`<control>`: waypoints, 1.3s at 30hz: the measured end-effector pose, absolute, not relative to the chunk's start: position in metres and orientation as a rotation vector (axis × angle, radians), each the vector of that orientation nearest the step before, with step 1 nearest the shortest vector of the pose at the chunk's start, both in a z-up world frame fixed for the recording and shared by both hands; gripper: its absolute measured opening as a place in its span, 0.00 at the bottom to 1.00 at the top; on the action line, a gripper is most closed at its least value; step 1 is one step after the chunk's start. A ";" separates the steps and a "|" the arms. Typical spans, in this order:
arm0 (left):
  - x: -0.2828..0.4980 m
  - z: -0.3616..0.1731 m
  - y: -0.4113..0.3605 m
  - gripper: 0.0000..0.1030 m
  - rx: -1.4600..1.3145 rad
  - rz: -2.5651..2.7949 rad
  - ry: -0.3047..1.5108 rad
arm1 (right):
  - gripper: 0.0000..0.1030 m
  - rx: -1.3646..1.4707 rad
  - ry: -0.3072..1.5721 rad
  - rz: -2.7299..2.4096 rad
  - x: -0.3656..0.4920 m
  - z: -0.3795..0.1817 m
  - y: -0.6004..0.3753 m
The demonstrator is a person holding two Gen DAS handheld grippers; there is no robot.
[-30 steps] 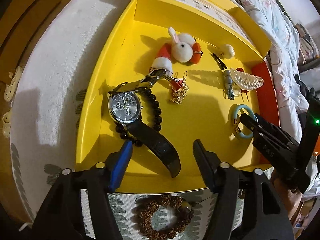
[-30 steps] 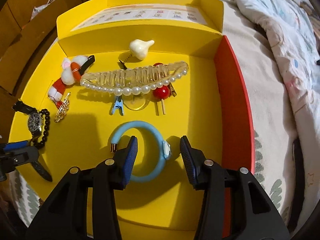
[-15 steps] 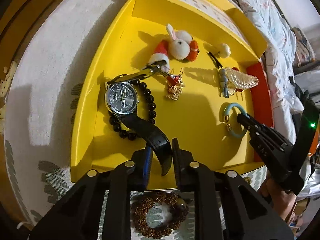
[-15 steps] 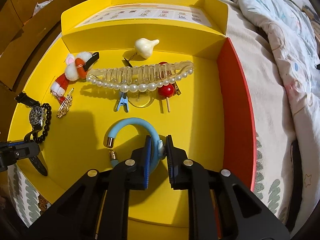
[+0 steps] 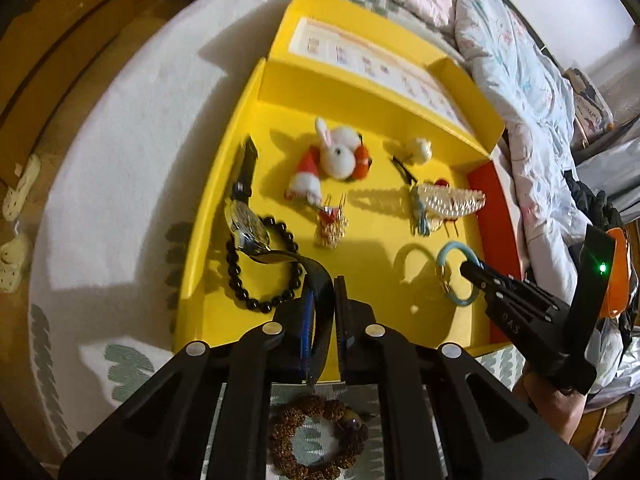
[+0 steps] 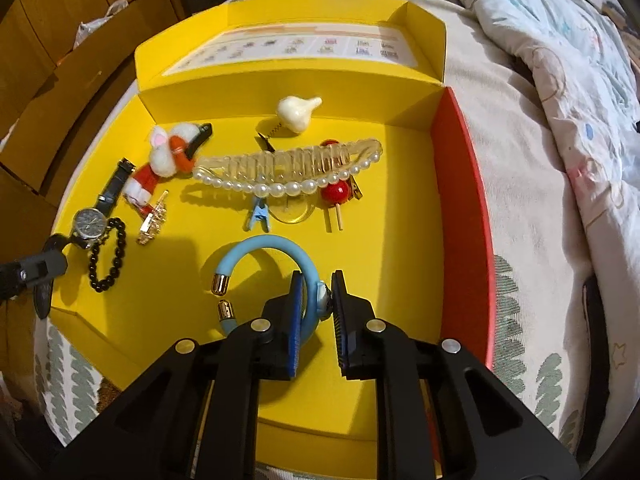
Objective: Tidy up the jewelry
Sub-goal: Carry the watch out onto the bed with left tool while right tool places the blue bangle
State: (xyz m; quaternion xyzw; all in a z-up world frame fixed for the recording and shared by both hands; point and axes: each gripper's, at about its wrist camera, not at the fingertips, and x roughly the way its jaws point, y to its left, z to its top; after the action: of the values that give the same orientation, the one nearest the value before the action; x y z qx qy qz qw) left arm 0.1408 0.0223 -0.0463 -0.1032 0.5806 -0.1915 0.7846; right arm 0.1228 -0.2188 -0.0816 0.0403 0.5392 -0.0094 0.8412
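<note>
Both grippers have clamped shut since a second ago. Left wrist view: the left gripper (image 5: pixel 322 312) pinches the wristwatch (image 5: pixel 248 226) strap, tilting it inside the yellow box (image 5: pixel 200 240). Right wrist view: the right gripper (image 6: pixel 316 304) grips the blue bangle (image 6: pixel 272 246) on the box floor.

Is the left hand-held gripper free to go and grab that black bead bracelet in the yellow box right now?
Probably not yet. The left hand-held gripper is shut on the watch strap, so it is occupied. The black bead bracelet lies close by, partly under the watch, so the watch would likely have to go first.
</note>
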 end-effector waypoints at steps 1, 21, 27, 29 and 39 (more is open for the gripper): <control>0.141 -0.043 0.024 0.09 -0.231 -0.414 1.238 | 0.15 0.092 1.139 -0.013 0.123 -0.080 -0.219; 0.119 0.019 0.029 0.09 -0.238 -0.451 1.059 | 0.15 0.185 1.045 0.036 0.095 -0.030 -0.239; 0.088 0.055 0.036 0.09 -0.219 -0.487 0.985 | 0.15 0.212 1.012 0.027 0.070 -0.006 -0.254; 0.074 0.066 0.041 0.09 -0.219 -0.502 0.961 | 0.15 0.220 0.997 0.018 0.057 0.004 -0.261; 0.025 0.075 0.075 0.09 -0.232 -0.505 0.939 | 0.15 0.278 0.991 -0.073 -0.003 0.012 -0.312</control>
State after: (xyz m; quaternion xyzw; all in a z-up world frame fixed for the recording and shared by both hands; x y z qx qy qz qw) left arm 0.0249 0.0753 0.0749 -0.1102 0.4465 -0.2402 0.8549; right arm -0.0029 -0.3121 0.0119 0.1330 0.4738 -0.0350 0.8698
